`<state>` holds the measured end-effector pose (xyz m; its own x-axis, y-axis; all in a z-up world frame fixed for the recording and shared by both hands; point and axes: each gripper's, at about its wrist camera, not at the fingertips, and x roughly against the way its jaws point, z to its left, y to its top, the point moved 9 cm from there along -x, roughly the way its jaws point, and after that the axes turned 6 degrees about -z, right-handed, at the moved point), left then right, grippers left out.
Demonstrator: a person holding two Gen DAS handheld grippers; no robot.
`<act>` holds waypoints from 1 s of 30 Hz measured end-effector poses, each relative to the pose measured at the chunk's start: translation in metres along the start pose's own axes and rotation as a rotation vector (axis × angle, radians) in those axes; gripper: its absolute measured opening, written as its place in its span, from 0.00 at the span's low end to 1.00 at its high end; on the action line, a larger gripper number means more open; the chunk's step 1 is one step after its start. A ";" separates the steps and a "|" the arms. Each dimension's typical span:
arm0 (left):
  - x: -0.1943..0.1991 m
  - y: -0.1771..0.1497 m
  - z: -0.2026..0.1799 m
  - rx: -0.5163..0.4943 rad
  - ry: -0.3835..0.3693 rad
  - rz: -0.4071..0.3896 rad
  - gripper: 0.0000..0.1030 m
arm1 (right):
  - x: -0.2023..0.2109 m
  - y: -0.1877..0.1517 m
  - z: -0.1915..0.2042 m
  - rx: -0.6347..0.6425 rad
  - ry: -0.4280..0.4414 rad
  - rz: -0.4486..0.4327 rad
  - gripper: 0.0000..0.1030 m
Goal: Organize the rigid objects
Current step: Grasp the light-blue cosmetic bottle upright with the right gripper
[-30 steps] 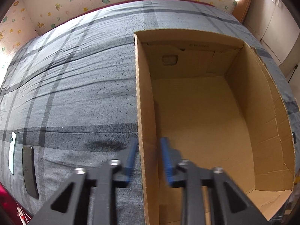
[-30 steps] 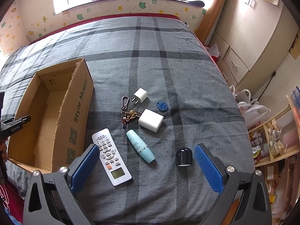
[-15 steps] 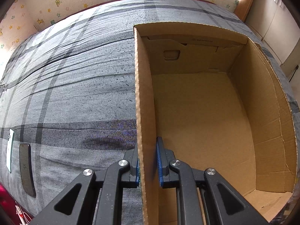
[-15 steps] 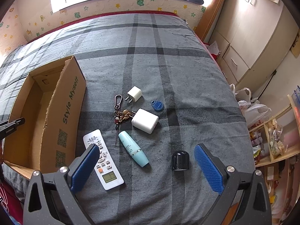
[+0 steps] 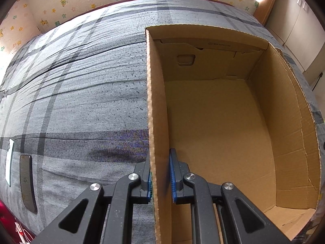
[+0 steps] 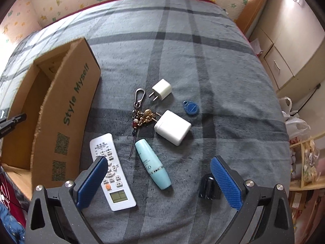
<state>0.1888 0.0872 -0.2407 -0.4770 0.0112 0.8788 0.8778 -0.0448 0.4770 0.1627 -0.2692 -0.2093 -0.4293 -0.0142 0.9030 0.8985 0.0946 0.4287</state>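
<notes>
The left gripper (image 5: pixel 160 180) is clamped on the near part of the box's (image 5: pixel 219 122) left wall, one blue pad outside against the cardboard, the other inside. The box lies open on the grey plaid bed (image 5: pixel 81 101); its brown floor shows no contents. Far left on the bed lie a phone (image 5: pixel 9 161) and a dark flat case (image 5: pixel 27 184) just beside it.

In the right wrist view the right gripper (image 6: pixel 160 183) hangs wide open above the bed (image 6: pixel 203 50). Between its pads lie a white remote (image 6: pixel 111 172) partly under the left pad, a pale blue tube (image 6: pixel 152 163) and a black cap (image 6: pixel 209 187) touching the right pad's edge. Farther off sit a large white charger (image 6: pixel 172 127), a small plug (image 6: pixel 161 88), a blue tag (image 6: pixel 191 107) and a keychain (image 6: pixel 140 111) with a carabiner. The box (image 6: pixel 67 111), printed "Style Myself", stands at the left, near the remote.
</notes>
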 end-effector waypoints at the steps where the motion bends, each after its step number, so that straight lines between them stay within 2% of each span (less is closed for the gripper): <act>1: 0.000 0.000 0.000 -0.001 0.002 0.000 0.14 | -0.005 -0.001 0.000 0.002 0.004 0.011 1.00; 11: 0.001 0.001 0.001 0.008 0.002 -0.001 0.14 | -0.064 -0.024 0.000 0.056 -0.003 0.142 0.99; 16: 0.000 0.001 -0.001 0.003 0.007 -0.002 0.14 | -0.079 -0.033 -0.001 0.071 -0.005 0.177 0.93; 19: 0.000 0.001 -0.001 0.001 0.012 -0.001 0.14 | -0.086 -0.035 -0.001 0.060 0.005 0.187 0.85; 22: 0.000 0.001 -0.003 -0.001 0.018 0.000 0.14 | -0.093 -0.036 -0.001 0.047 0.020 0.187 0.66; 24: 0.001 0.001 -0.004 -0.006 0.022 0.000 0.14 | -0.094 -0.037 0.001 0.045 0.042 0.186 0.32; 26: 0.001 0.001 -0.005 -0.008 0.025 0.000 0.14 | -0.095 -0.035 0.001 0.041 0.044 0.188 0.27; 30: 0.001 0.001 -0.007 -0.010 0.028 0.001 0.14 | -0.084 -0.034 0.006 0.003 0.066 0.177 0.27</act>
<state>0.1889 0.0806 -0.2392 -0.4776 -0.0165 0.8784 0.8776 -0.0548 0.4762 0.1682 -0.2656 -0.3001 -0.2576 -0.0620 0.9643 0.9592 0.1042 0.2630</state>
